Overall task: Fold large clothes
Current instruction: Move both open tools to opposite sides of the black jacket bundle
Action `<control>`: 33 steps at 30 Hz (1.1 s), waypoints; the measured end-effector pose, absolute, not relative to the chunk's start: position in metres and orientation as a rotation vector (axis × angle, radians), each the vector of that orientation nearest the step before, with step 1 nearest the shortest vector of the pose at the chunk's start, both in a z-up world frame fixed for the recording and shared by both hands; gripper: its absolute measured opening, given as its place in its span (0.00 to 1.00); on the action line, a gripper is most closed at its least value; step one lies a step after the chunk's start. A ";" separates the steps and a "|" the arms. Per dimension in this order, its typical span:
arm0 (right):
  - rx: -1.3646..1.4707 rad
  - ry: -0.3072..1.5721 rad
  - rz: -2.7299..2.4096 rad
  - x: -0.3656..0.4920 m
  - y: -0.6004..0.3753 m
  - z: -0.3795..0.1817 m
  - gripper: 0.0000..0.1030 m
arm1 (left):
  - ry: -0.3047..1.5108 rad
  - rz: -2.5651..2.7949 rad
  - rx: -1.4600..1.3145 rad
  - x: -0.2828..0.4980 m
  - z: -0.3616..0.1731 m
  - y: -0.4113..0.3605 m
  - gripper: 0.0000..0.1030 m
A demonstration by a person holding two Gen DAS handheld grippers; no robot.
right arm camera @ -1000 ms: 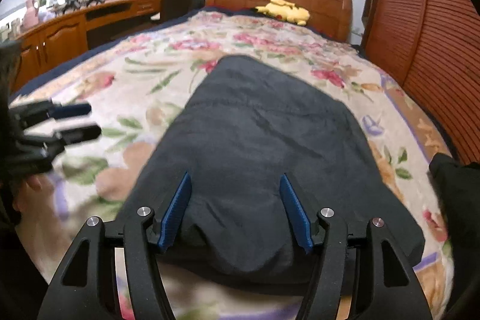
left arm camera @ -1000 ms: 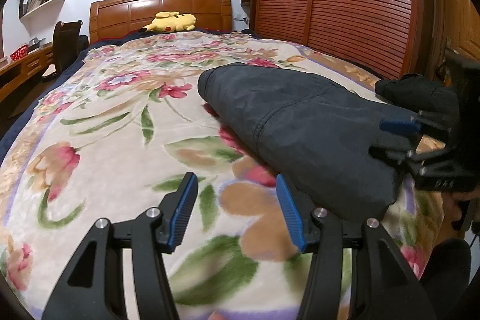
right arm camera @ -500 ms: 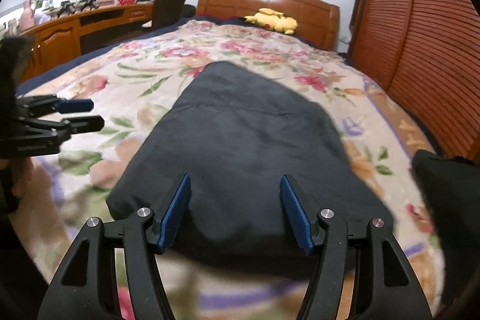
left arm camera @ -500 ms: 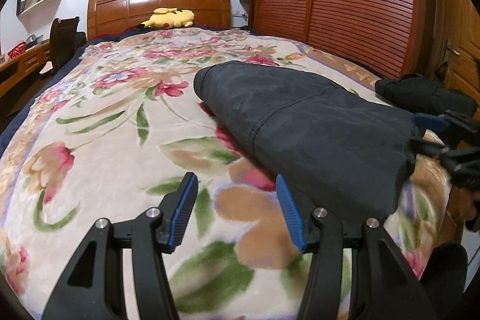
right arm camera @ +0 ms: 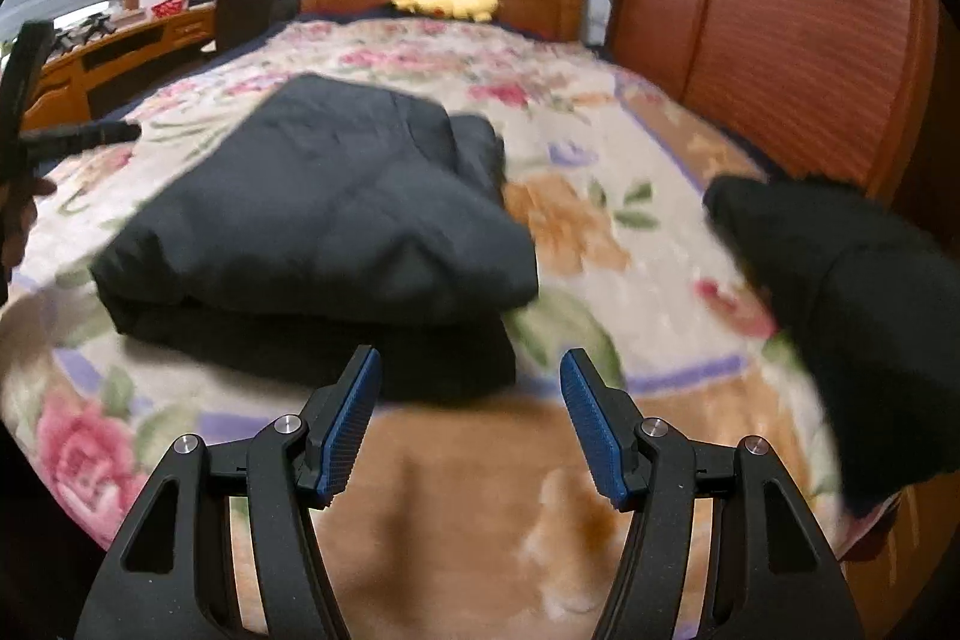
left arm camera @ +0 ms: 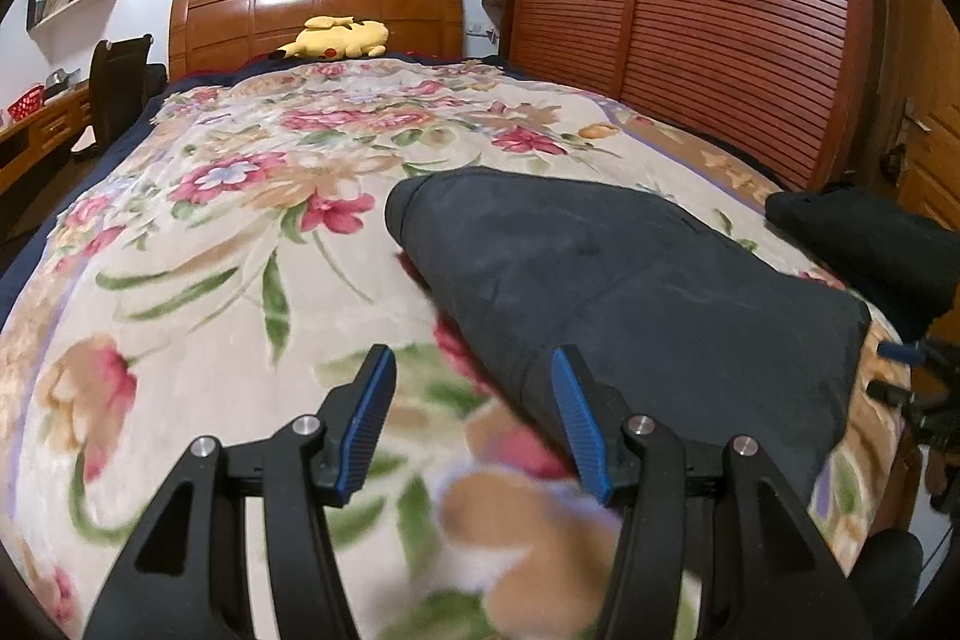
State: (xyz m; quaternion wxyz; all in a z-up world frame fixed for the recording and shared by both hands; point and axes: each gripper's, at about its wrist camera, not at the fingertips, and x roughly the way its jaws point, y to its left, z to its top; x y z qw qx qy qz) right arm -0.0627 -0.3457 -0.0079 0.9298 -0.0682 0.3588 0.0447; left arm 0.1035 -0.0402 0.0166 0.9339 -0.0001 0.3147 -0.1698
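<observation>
1. both grippers stand open and empty: the left gripper [left arm camera: 474, 424] hangs over the floral blanket [left arm camera: 198, 280] just beside the near left edge of the dark garment [left arm camera: 630, 292], and the right gripper [right arm camera: 471, 418] hangs over bare blanket past that garment's near right corner.
2. a second ago the right gripper sat over the middle of the garment's near edge; it has since swung off to the right, and the left has drawn back a little. i read that as this fold being finished and let go.
3. the garment [right arm camera: 324, 220] lies near the foot of the bed as a stacked, layered rectangle, folded at least once; whether another fold is needed i cannot tell.
4. a second dark bundle [right arm camera: 840, 292] lies near the right edge of the bed, likely the next piece.
5. nothing lies between gripper and bundle.
6. further off: a yellow plush toy [left arm camera: 339, 37] against the headboard [left arm camera: 312, 1], slatted wardrobe doors [left arm camera: 690, 10] on the right, and a chair [left arm camera: 120, 88] at a desk on the left.
</observation>
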 end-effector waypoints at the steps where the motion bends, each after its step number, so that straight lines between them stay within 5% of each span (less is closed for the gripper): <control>1: -0.133 0.735 0.094 -0.061 -0.347 -0.010 0.62 | 0.643 -0.347 0.003 0.108 0.018 -0.042 0.52; 25: -0.081 0.720 0.143 -0.023 -0.338 -0.045 0.62 | 0.777 -0.303 0.061 0.275 -0.026 -0.081 0.52; 33: -0.075 0.715 0.141 -0.018 -0.338 -0.045 0.62 | 0.796 -0.254 0.072 0.297 -0.043 -0.075 0.66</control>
